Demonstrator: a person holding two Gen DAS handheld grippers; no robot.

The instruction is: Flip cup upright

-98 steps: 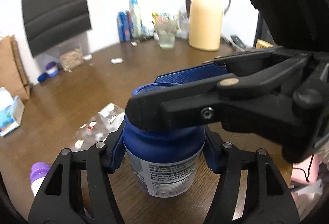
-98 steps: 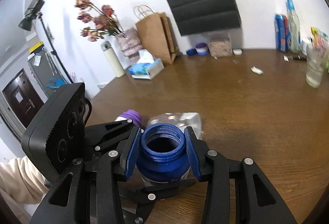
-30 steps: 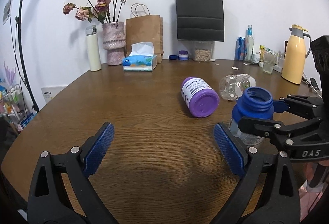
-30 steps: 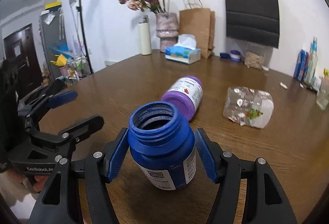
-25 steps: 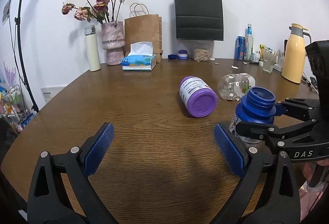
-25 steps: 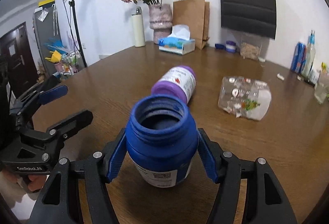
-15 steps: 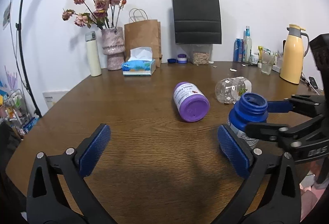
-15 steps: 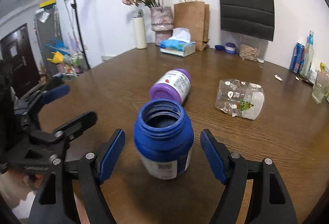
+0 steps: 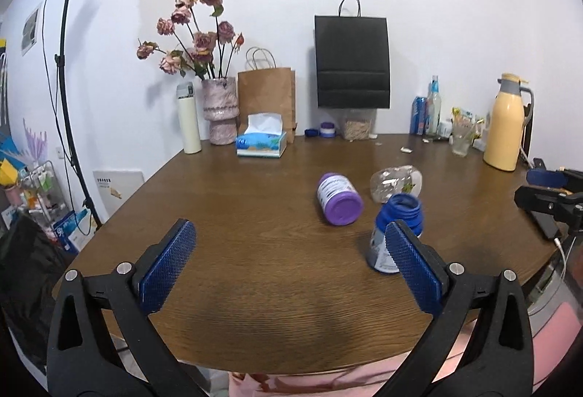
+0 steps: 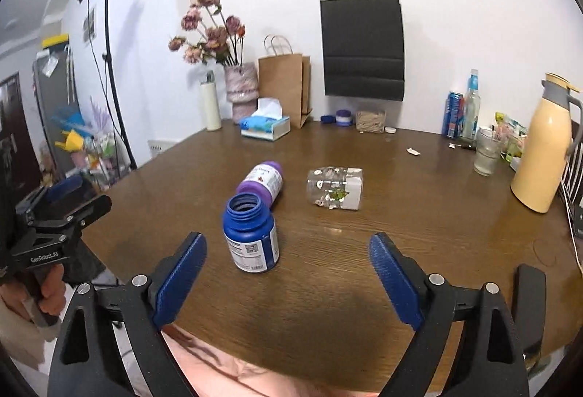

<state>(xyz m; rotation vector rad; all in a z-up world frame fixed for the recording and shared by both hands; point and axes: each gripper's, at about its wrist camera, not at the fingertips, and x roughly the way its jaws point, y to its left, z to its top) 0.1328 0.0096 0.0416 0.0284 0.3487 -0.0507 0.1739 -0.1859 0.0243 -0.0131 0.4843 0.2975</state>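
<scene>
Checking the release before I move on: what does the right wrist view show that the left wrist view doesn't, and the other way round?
Only the right wrist view shows the blue bottle whole, upright with its open mouth up, apart from both pads of the open right gripper, plus the hand holding the left gripper. Only the left wrist view shows the open left gripper head-on, its right pad overlapping the bottle in the image. Both show the purple bottle and clear bottle lying on the table.

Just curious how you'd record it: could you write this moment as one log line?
blue jar: upright, mouth open, on table | left tool: open, empty | right tool: open, empty, clear of jar | purple bottle: lying down
</scene>
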